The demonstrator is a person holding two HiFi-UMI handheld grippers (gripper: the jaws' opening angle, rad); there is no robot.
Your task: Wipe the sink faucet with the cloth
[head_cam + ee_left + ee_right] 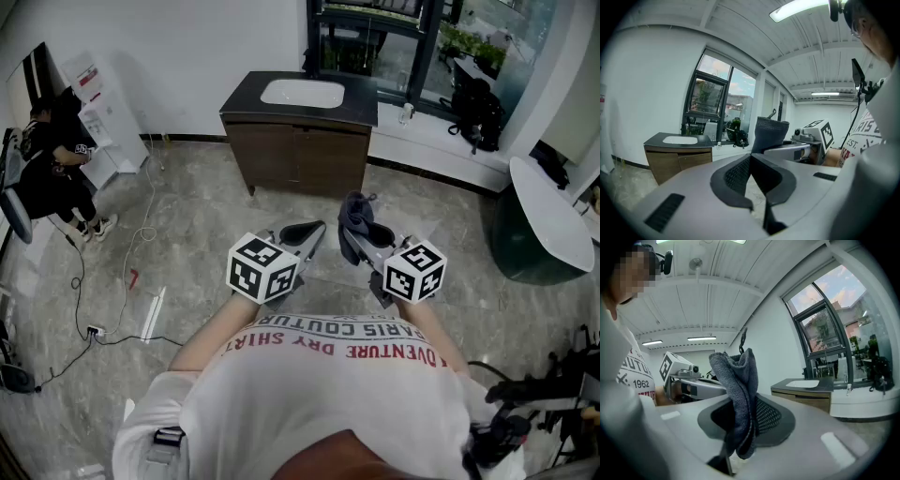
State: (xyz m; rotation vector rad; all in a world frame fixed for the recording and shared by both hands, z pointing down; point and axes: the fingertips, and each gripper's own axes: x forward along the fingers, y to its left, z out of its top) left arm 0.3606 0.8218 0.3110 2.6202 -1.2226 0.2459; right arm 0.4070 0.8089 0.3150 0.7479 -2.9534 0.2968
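Your right gripper (pixel 352 241) clamps folded dark grey terry cloth (pixel 736 380). Your left gripper (pixel 750 159): jaws together, empty. Dark-topped wooden sink cabinet (pixel 300 155) at upper centre of head view, well apart from you. Faucet too small to make out. Judgement: wiping not begun; approach and wipe outstanding.

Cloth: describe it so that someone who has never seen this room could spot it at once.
Find the dark-topped sink cabinet by the window; the person stands back from it holding two grippers. The cloth is the dark grey-blue bunch sticking up from the right gripper, while the left gripper is shut on nothing.
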